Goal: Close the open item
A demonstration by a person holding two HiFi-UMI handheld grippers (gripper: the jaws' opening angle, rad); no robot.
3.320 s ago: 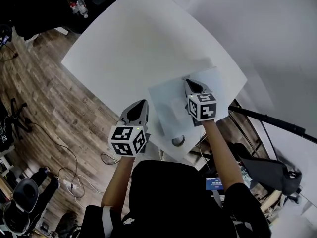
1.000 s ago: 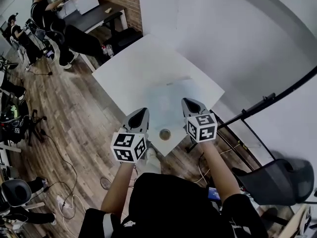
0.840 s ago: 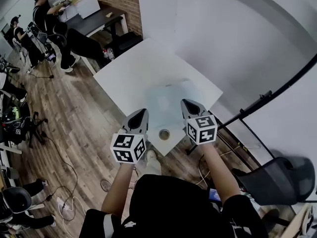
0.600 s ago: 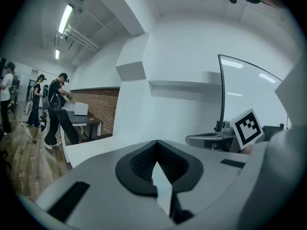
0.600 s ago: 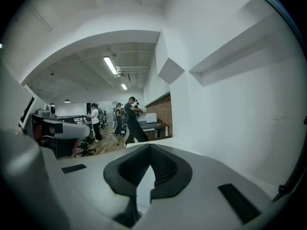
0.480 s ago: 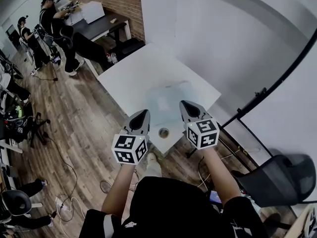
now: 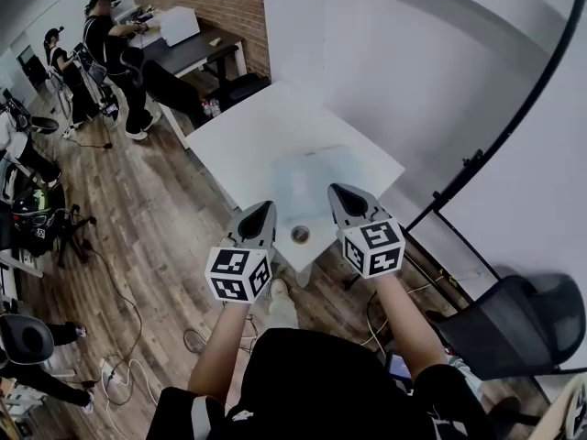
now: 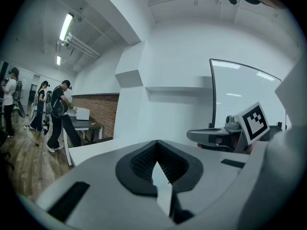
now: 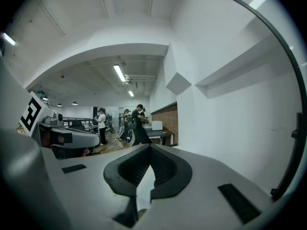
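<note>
1. The wooden floor [image 7: 138, 218] fills the left of the head view. People stand by a far desk toward 10 o'clock, and a dark chair [image 7: 523, 324] sits at 4 o'clock.
2. The white table [image 7: 266, 122] lies ahead at 12 o'clock, with one corner pointing at the person.
3. The task's thing is probably the pale flat item [image 7: 312, 177] on the table's near part, toward that 6 o'clock corner. It is too small and washed out to tell what it is, or whether it lies open or closed.
4. The left claw [image 7: 258, 213] hangs at 7 o'clock of the item, apart from it. The right claw [image 7: 342, 194] hangs by the item's 5 o'clock edge.
   - In its own view, each claw has its jaws drawn together on nothing.
   - Both views look level across the room and walls, not down at the table, so neither claw seems to be touching anything.
   - As a judgement, no closing step is in hand; the work is either done or not begun.
   - If the item is open, the next move calls for tipping a claw down and pressing its tip on the raised part.
5. A small round thing [image 7: 300, 235] sits at the table's near corner, between the claws and at 6 o'clock of the item. Its nature cannot be told.
</note>
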